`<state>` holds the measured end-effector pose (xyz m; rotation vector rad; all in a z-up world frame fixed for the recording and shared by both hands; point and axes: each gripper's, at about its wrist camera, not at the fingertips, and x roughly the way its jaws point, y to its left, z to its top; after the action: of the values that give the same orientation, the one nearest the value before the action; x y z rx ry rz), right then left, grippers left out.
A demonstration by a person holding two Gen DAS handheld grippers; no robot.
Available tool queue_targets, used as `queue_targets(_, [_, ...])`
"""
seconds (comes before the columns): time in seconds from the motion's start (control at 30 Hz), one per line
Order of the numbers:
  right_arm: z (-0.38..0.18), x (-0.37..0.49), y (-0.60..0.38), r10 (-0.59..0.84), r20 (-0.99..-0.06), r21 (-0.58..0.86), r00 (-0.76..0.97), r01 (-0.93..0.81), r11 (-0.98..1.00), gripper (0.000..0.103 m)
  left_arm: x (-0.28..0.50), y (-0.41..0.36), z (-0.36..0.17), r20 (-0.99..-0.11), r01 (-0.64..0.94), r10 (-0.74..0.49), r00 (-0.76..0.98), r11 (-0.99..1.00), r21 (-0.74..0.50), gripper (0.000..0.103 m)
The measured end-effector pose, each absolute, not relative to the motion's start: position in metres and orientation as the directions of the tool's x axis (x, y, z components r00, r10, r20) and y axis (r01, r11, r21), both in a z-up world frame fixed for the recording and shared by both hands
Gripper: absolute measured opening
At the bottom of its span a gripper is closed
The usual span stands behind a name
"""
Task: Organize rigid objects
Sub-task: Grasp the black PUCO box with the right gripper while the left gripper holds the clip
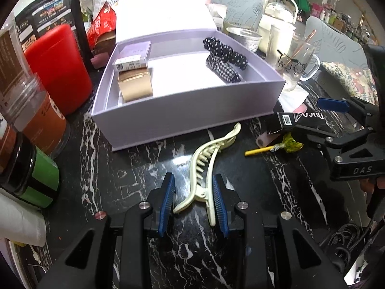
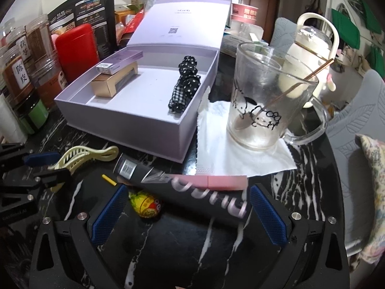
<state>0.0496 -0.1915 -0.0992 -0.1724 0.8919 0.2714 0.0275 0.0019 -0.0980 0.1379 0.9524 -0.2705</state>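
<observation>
Cream hair clip (image 1: 207, 168) is sitting between the left gripper (image 1: 194, 204) open jaws; squeeze its hinge squarely, box (image 1: 187, 110) waiting at twelve o'clock.

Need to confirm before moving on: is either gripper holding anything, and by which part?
Neither. The left gripper is open around the cream hair clip's hinge end. The right gripper is open around the black box.

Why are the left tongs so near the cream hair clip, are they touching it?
Cannot tell. In the left wrist view the left tongs are open around the hair clip; the right pad looks pressed against the clip's handle, but overlap hides any gap.
</observation>
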Motion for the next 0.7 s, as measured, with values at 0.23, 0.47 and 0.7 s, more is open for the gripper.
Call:
queue_targets(0.23, [-0.097,0.055,-0.195,0.178,-0.79,-0.035,0.587,-0.332,0.943,0.103,0.037,-0.007,-0.105,-0.832,0.316,-0.164,0.53,0.949,0.014,0.032])
queue_targets(0.47, [-0.099,0.054,-0.195,0.238,-0.803,0.01,0.546,-0.387,0.922,0.075,0.042,-0.009,-0.109,-0.835,0.312,-0.17,0.524,0.95,0.003,0.032])
queue_targets(0.7, [-0.096,0.043,-0.187,0.285,-0.803,0.019,0.523,-0.456,0.89,0.041,0.044,-0.011,-0.109,-0.832,0.308,-0.158,0.532,0.951,0.016,0.028])
